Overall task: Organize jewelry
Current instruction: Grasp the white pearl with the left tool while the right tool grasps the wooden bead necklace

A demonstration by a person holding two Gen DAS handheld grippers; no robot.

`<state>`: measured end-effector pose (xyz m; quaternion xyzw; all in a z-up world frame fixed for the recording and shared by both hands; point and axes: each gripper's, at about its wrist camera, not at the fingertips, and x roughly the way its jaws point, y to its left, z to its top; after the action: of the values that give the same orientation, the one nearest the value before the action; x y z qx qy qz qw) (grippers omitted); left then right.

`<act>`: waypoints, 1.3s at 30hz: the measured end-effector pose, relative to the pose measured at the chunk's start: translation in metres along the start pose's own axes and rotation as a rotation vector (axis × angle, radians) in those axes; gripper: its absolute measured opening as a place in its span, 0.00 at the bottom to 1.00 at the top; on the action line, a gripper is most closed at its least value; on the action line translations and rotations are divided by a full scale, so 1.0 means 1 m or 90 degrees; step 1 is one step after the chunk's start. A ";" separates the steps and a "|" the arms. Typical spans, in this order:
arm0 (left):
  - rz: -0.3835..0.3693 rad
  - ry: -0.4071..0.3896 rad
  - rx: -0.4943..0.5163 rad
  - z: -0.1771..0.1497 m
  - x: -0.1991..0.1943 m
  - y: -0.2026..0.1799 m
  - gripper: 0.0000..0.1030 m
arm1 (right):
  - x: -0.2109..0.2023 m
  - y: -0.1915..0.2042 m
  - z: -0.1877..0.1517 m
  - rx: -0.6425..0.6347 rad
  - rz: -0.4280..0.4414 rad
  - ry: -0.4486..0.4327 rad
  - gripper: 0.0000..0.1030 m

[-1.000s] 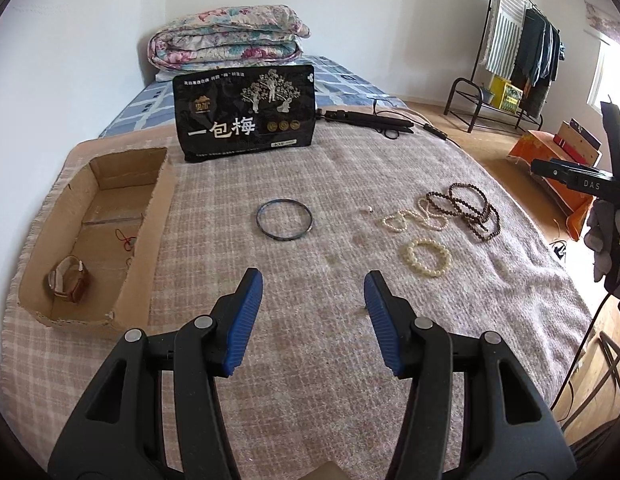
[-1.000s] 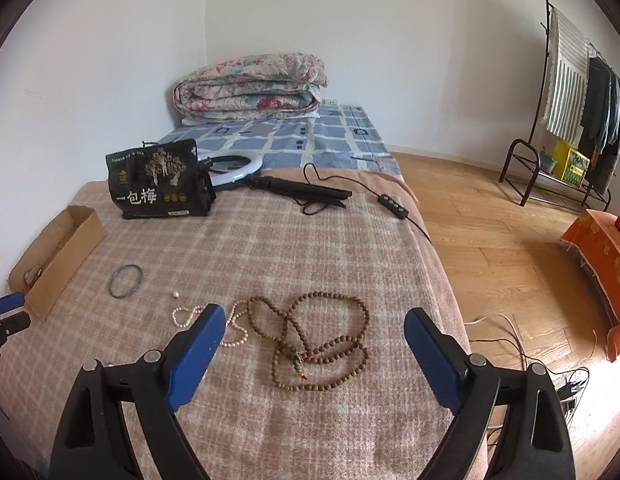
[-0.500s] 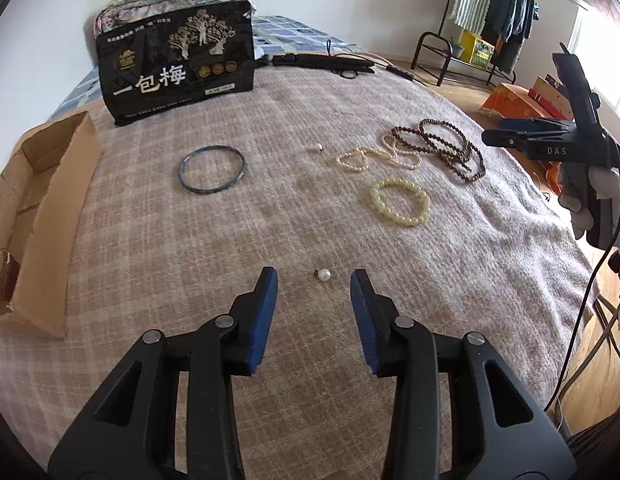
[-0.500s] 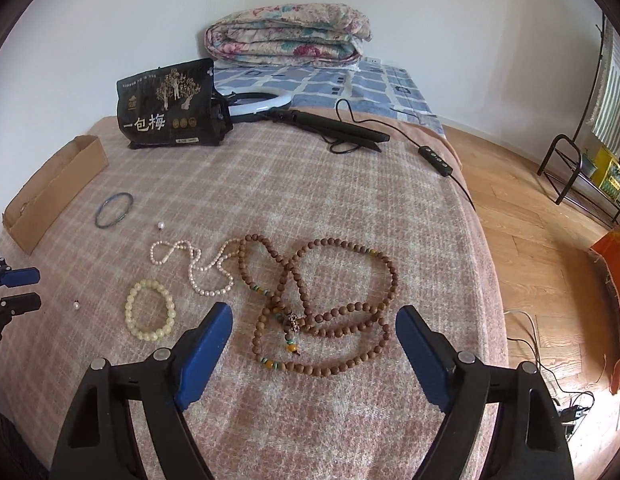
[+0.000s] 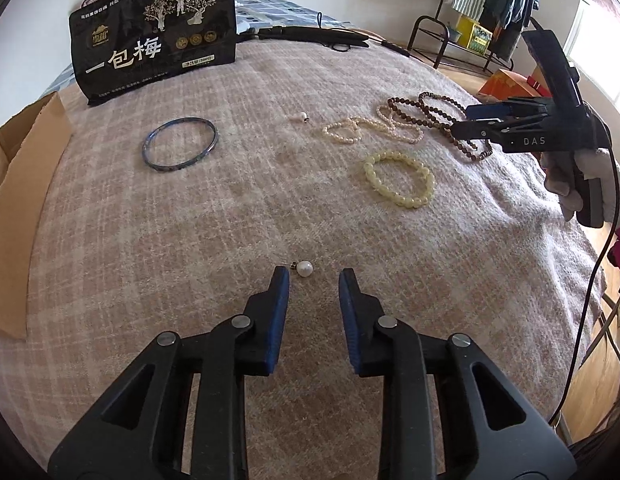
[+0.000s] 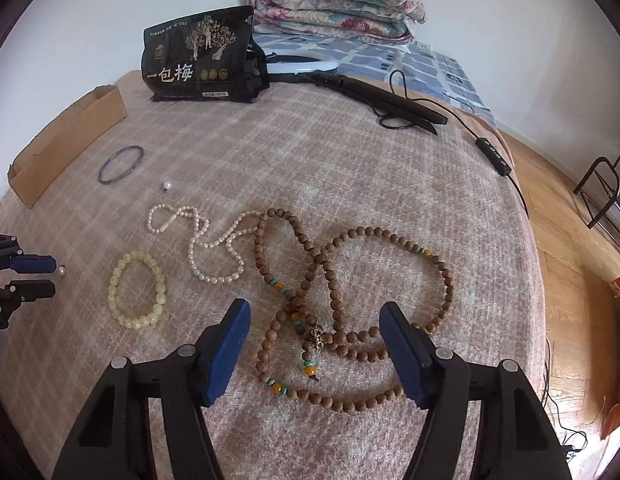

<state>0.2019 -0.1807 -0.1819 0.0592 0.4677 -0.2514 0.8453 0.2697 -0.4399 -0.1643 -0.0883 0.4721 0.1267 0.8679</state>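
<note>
Left wrist view, bottom centre: left gripper (image 5: 313, 276) low over the blanket (image 5: 190, 240), jaws parted by a narrow gap, just been closing. Pearl stud (image 5: 304, 268) lying on the blanket just beyond the tips, nearer the left pad, not touched by either; nothing gripped.

Right wrist view, bottom centre: right gripper (image 6: 315, 310) with jaws wide apart, also just been closing, nothing pressed between the pads. Wooden bead necklace (image 6: 350, 280) sprawled in loops on the blanket, its lower loops and tassel lying between and just ahead of the two pads (image 6: 226, 348); contact with the pads cannot be told.

Mid frame, left wrist view: yellow bead bracelet (image 5: 399, 179) right of centre; pearl necklace (image 5: 370, 130) above it, running up against the wooden beads. Second pearl stud (image 5: 301, 117) left of the pearl necklace. Blue bangle (image 5: 179, 148) lying flat at left-centre. Right gripper seen at right edge, in a gloved hand (image 5: 586, 176), over the wooden beads.

Left edge: cardboard box (image 5: 18, 200), wall only visible.

Far, upper left: black pouch (image 5: 154, 32) standing upright. Folded quilt (image 6: 338, 0) at top centre of the right wrist view.
</note>
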 end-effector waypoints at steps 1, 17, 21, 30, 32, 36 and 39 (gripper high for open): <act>-0.001 0.000 -0.001 0.000 0.001 0.000 0.25 | 0.004 0.000 0.000 -0.003 0.004 0.006 0.65; 0.009 0.004 0.005 0.004 0.012 0.002 0.17 | 0.026 0.000 -0.004 -0.008 0.014 0.057 0.49; 0.013 0.006 0.005 0.006 0.015 0.004 0.12 | 0.027 0.001 -0.003 -0.015 0.010 0.062 0.45; 0.015 -0.013 0.003 0.005 0.009 0.006 0.07 | 0.027 0.006 -0.001 -0.035 -0.001 0.064 0.30; 0.024 -0.009 0.002 0.005 0.008 0.007 0.13 | 0.027 0.006 -0.002 -0.036 0.000 0.063 0.30; 0.030 -0.028 0.007 0.008 0.007 0.007 0.49 | 0.027 0.006 -0.002 -0.035 0.000 0.062 0.30; 0.024 -0.032 0.027 0.011 0.009 0.002 0.49 | 0.027 0.006 -0.002 -0.036 0.000 0.063 0.30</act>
<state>0.2147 -0.1854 -0.1833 0.0799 0.4395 -0.2467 0.8600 0.2805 -0.4305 -0.1879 -0.1187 0.5105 0.1356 0.8408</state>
